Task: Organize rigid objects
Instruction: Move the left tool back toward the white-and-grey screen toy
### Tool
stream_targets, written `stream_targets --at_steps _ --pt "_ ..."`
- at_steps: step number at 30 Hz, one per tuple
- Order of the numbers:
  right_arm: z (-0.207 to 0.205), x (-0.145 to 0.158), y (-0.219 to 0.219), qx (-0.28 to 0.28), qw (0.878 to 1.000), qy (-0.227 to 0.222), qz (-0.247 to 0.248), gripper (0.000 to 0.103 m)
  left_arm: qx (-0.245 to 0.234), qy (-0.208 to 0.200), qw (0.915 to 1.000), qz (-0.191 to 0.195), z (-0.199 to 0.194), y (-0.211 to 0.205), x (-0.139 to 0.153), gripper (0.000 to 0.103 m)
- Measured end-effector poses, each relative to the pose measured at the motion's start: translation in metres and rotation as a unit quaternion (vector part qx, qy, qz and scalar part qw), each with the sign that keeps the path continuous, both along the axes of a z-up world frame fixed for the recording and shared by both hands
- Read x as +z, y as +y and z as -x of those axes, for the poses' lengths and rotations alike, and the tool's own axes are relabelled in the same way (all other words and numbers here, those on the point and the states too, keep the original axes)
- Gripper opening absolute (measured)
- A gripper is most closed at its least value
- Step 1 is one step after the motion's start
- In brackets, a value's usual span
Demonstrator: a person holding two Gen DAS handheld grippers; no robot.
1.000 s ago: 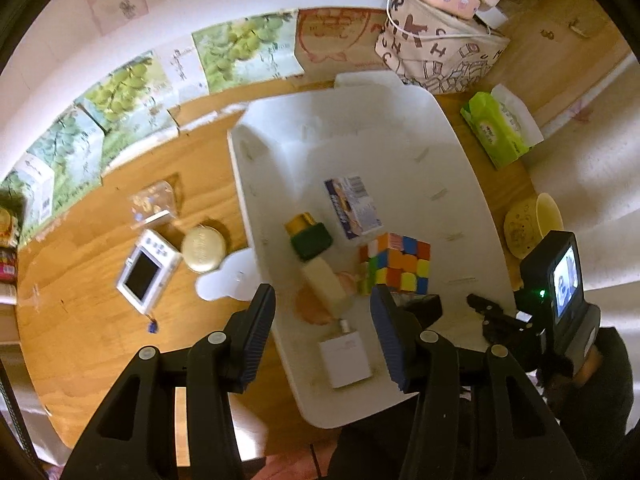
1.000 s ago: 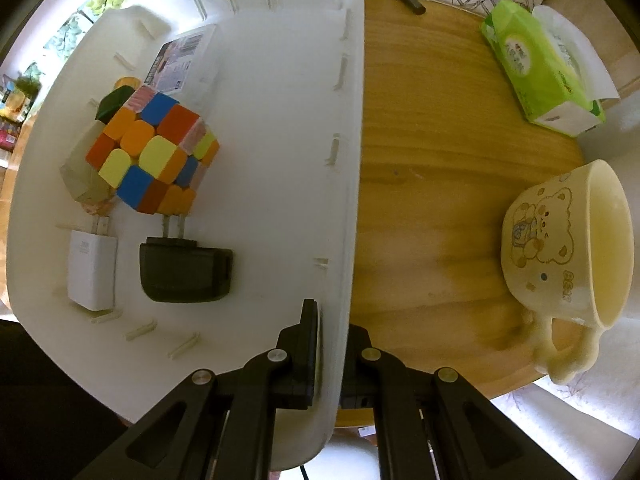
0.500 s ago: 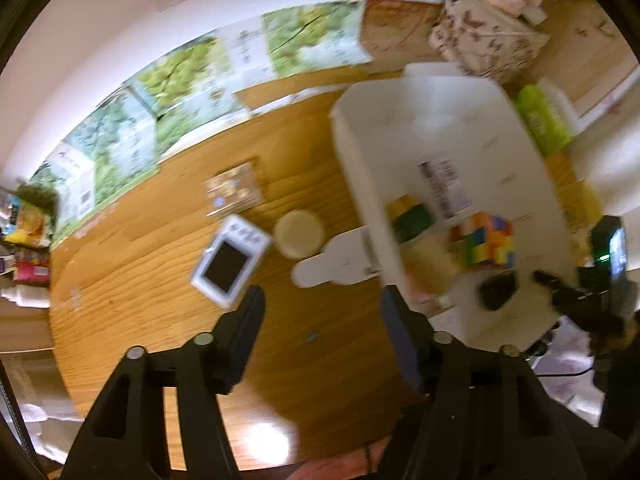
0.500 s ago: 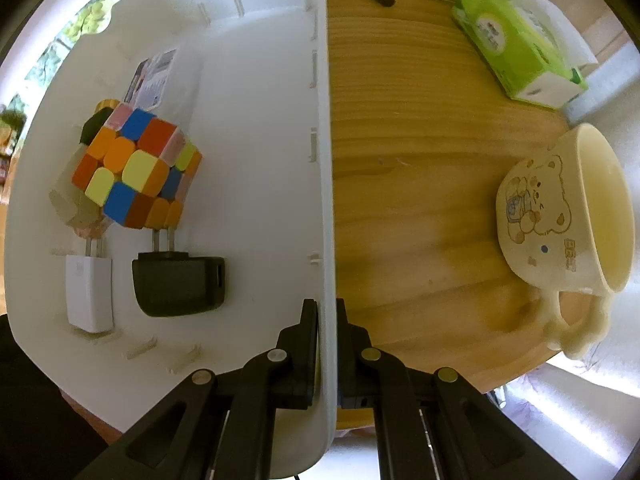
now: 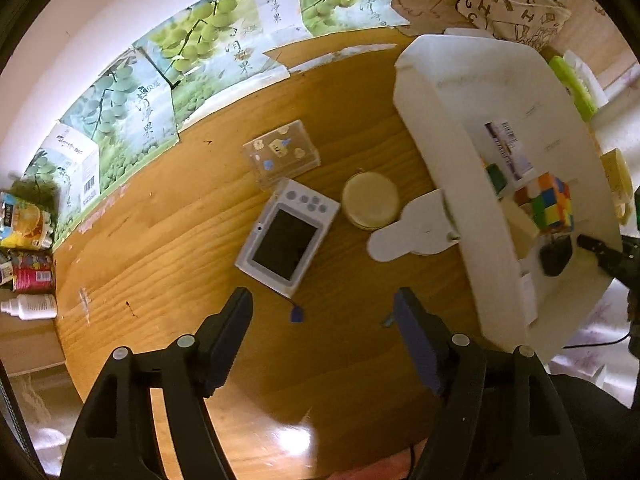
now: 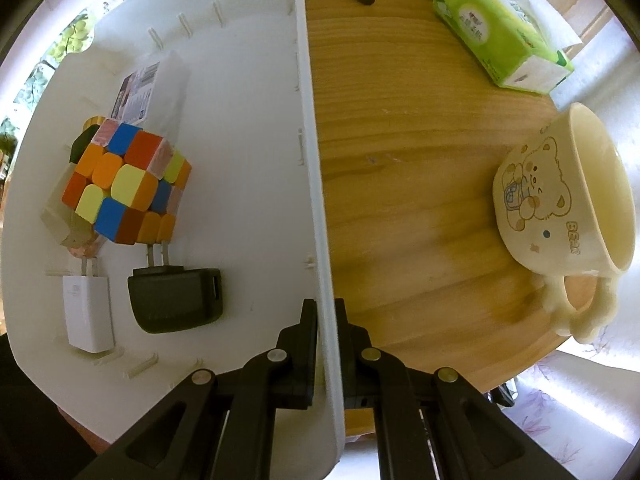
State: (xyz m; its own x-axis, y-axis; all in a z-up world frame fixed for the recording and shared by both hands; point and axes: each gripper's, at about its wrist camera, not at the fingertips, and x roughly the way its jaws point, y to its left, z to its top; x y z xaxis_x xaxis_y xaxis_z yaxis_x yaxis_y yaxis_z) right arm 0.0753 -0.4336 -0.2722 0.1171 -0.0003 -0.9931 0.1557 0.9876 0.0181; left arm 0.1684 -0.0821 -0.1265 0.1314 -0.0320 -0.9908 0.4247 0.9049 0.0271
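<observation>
Our right claw [image 6: 325,312] is clamped on the white bin's [image 6: 240,100] side wall, with the cube [image 6: 126,184] and two chargers inside it. Our left claw [image 5: 322,312] hangs open over the desk [image 5: 180,240], the little camera [image 5: 286,236] just ahead.

1. The left wrist view is dim and warm-toned, with a white glare patch on the glossy brown wooden tabletop [image 5: 296,436] near the bottom.
2. Its right side is slightly smeared.
3. The right wrist view is brighter and sharp; the white plastic storage bin [image 6: 240,128] looks evenly lit.
4. Both views bend strongly toward dark circular corners.
</observation>
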Motion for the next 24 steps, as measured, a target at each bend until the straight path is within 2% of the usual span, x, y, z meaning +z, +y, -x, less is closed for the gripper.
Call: stream_targets --at_steps 8,14,24 --pt "0.001 -0.001 0.002 -0.019 1.0 0.0 0.011 0.006 -0.029 0.0 0.9995 0.007 -0.017 0.004 -0.024 0.076" --pt "0.001 -0.001 0.008 -0.035 0.999 0.002 0.02 0.007 -0.044 0.017 0.9989 -0.005 -0.029 0.001 -0.049 0.076" --pt "-0.003 0.001 0.011 -0.043 0.999 0.009 0.027 0.008 -0.045 0.031 0.9984 -0.018 -0.047 0.004 -0.077 0.076"
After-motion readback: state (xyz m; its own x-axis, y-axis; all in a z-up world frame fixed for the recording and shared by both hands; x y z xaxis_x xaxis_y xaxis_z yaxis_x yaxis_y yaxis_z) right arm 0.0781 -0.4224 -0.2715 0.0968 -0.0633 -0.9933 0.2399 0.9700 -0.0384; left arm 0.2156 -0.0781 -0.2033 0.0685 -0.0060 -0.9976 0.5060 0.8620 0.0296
